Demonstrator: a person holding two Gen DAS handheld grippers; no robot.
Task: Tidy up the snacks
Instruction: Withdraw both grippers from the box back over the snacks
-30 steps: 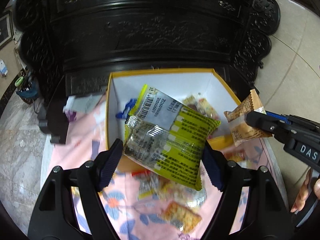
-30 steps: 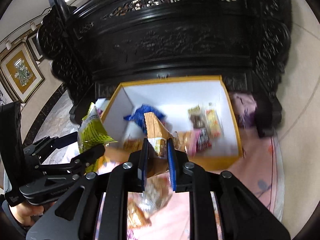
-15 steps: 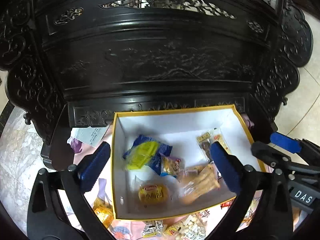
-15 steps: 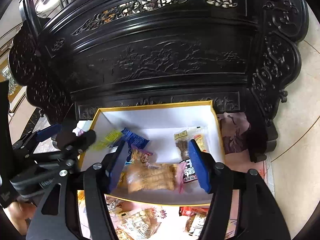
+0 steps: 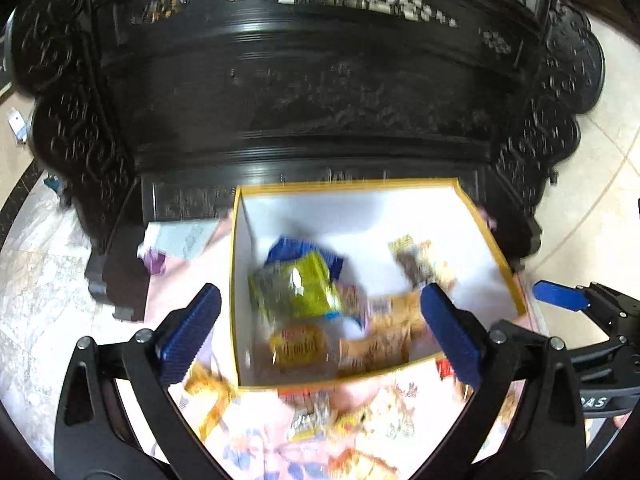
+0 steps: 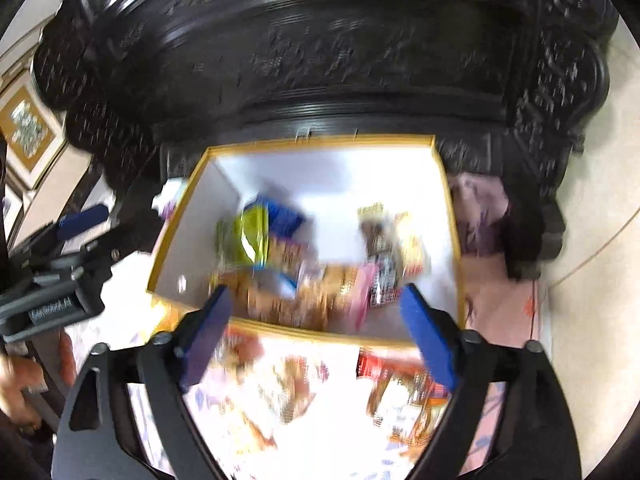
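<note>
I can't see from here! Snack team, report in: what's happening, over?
Left gripper open, empty; right gripper just opened, empty. Green packet and brown packet in the box. More snacks loose on the cloth. Nothing blocking.

Open box (image 5: 472, 216) top; cabinet (image 5: 320, 100) behind

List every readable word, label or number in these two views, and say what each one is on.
"DAS", first letter cut off: on the right gripper body, at the left view's edge.
Raised lettering on the left gripper body, right view: too blurred to read.
Printing on the snack packets in the box and on the cloth: all blurred, unreadable.
</note>
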